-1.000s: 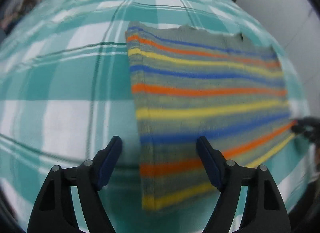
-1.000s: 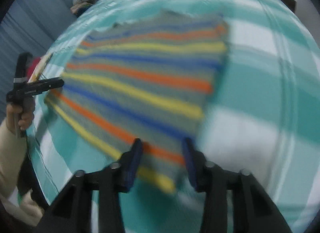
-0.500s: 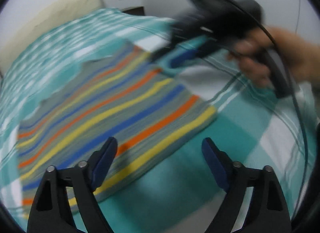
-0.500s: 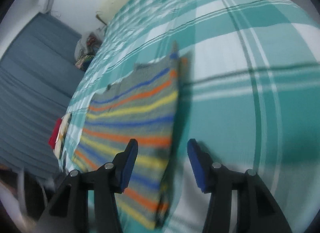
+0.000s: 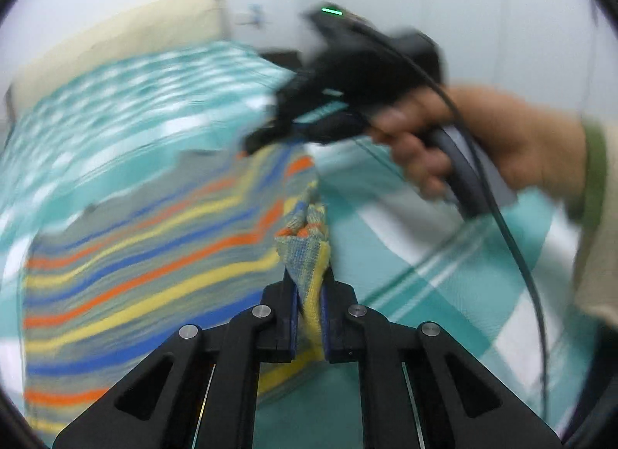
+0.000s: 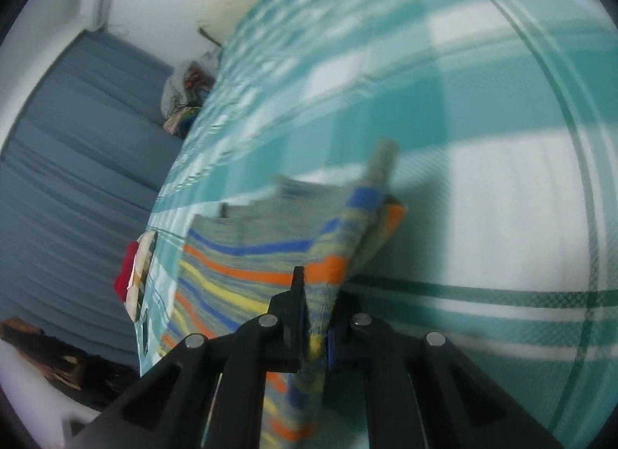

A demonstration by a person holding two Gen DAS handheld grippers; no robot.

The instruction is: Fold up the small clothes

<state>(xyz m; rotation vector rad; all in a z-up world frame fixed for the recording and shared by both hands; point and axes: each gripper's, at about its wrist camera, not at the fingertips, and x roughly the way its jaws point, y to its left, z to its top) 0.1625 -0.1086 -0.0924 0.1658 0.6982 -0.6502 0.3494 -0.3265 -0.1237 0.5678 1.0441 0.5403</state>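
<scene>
A grey knit garment with orange, yellow and blue stripes lies on the teal and white plaid bed. My left gripper is shut on its near right edge, with bunched yellow and blue fabric between the jaws. My right gripper is shut on the same garment further along that edge, and the cloth rises into a raised fold. In the left wrist view the right gripper shows, blurred, at the garment's far corner, held by a hand.
A cream headboard and white wall stand beyond the bed. Blue curtains hang on the left. A pile of items lies beside the bed's far end, and red and white things lie at its left edge.
Both grippers were open above the flat garment. Now both have shut on its right edge and the edge is lifted off the bed.
</scene>
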